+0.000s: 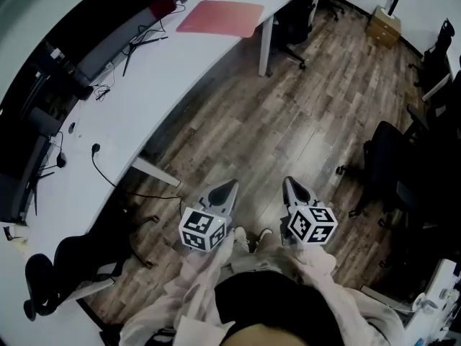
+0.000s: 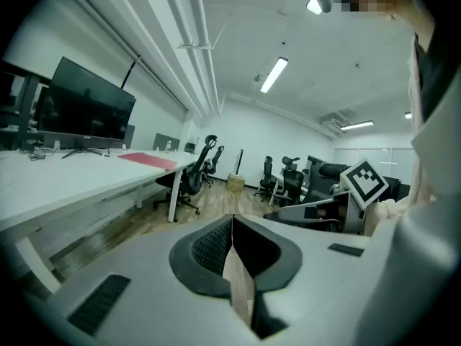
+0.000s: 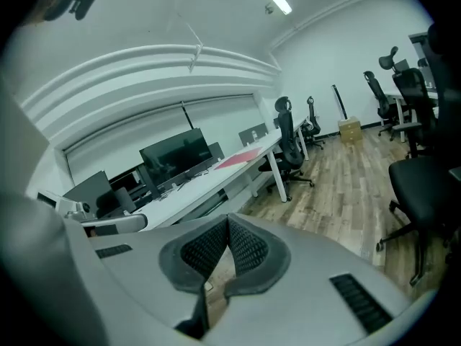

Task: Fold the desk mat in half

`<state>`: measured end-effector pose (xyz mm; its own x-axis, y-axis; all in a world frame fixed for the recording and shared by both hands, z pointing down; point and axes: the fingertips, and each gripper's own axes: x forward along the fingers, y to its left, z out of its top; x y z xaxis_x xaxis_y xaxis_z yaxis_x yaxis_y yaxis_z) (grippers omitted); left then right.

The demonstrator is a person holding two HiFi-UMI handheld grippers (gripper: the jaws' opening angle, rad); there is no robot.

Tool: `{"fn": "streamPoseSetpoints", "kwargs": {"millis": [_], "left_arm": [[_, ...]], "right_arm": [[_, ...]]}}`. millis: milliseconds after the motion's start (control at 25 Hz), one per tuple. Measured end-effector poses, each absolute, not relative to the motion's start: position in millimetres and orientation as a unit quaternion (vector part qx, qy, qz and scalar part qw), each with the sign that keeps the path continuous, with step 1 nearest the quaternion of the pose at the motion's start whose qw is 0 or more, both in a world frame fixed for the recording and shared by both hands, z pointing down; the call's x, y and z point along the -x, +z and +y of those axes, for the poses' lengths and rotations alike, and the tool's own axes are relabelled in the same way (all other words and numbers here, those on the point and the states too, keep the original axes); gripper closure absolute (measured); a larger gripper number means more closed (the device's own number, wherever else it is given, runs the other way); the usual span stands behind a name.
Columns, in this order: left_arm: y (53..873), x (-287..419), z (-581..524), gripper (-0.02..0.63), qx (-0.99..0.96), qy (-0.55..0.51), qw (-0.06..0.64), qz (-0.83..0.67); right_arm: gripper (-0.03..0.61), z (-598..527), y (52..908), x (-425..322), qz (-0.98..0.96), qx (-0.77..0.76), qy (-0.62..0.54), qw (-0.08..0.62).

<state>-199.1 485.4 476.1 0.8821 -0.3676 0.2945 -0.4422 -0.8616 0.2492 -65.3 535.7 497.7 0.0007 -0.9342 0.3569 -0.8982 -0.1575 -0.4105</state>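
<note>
In the head view you stand on the wooden floor (image 1: 288, 121) with the left gripper (image 1: 230, 185) and the right gripper (image 1: 289, 182) side by side in front of you, both closed and empty. The red desk mat (image 1: 220, 17) lies flat and unfolded at the far end of the long white desk (image 1: 158, 85), well apart from both tools.

In the left gripper view the jaws meet with nothing between them, and the mat shows far off to the left.

In the right gripper view the jaws are likewise pressed together on nothing. The mat lies far along the desk, beyond the monitor (image 3: 176, 157).

Folding has not begun; this looks like the approach. You likely need to walk to the far end, open both jaws and take one edge of the mat.
</note>
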Motion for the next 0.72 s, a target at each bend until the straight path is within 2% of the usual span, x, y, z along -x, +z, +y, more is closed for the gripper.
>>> {"fn": "streamPoseSetpoints", "kwargs": {"millis": [360, 720], "left_arm": [[493, 210, 472, 0.584, -0.958, 0.131, 0.17, -0.189], [493, 164, 382, 0.584, -0.957, 0.135, 0.166, -0.196]], "right_arm": [[0.565, 520, 511, 86, 0.642, 0.706, -0.299, 0.033], [0.565, 426, 510, 40, 0.66, 0.694, -0.288, 0.003]]}}
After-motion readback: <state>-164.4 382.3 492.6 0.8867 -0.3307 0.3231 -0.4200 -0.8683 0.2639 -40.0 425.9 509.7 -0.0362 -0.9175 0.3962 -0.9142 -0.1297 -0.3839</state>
